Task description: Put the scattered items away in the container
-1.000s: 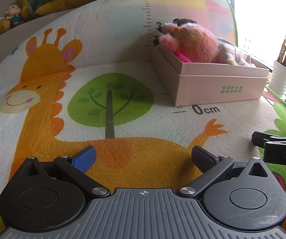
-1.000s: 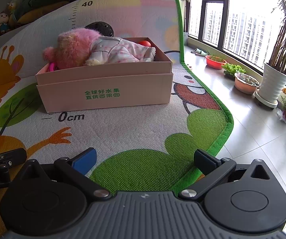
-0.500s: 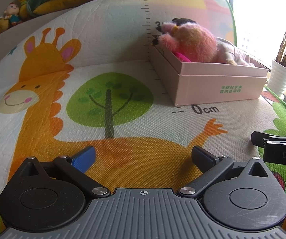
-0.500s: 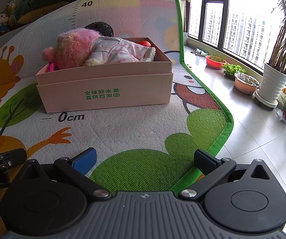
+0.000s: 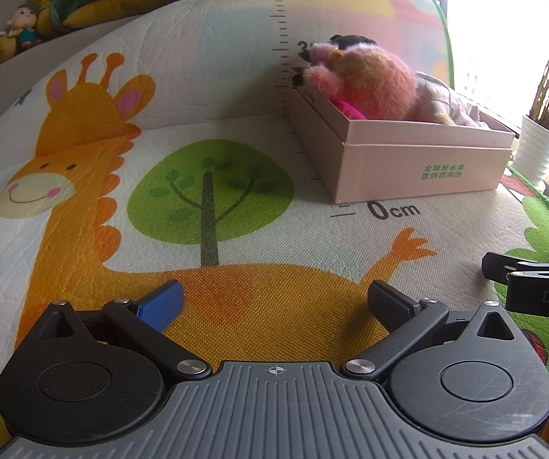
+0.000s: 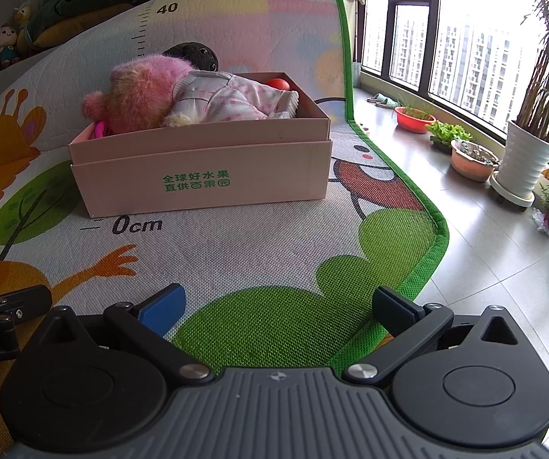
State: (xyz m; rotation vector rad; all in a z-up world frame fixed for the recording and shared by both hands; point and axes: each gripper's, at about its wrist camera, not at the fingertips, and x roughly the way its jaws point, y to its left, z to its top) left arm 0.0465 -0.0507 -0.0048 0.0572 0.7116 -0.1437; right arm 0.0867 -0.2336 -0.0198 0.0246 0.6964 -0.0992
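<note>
Left gripper (image 5: pixel 274 300): hovering low over the play mat, fingers spread wide, holding nothing; blue pad on one finger, black on the other.
Right gripper (image 6: pixel 280 306): likewise spread wide and empty, hanging over the green patch near the mat's edge.
Pink box (image 6: pixel 205 176): sitting on the play mat (image 5: pixel 236 229) well ahead of both tools, just behind the printed "0cm" mark; lying ahead and to the right of the left gripper, ahead and slightly left of the right gripper.
Plush toy (image 6: pixel 140 95): pink and fuzzy, lying inside the box, head poking over the left end, body in a pale checked outfit stretching toward the right.
Dark round toy (image 6: pixel 194 55): peeking up behind the plush at the box's far wall.
Red ball (image 6: pixel 278 84): showing at the box's far right corner.
Pink item (image 5: pixel 347 109): partly hidden under the plush; kind not clear.
Floor (image 6: pixel 485 248): running along the mat's right side, with potted plants (image 6: pixel 466 153) lining the window.
</note>
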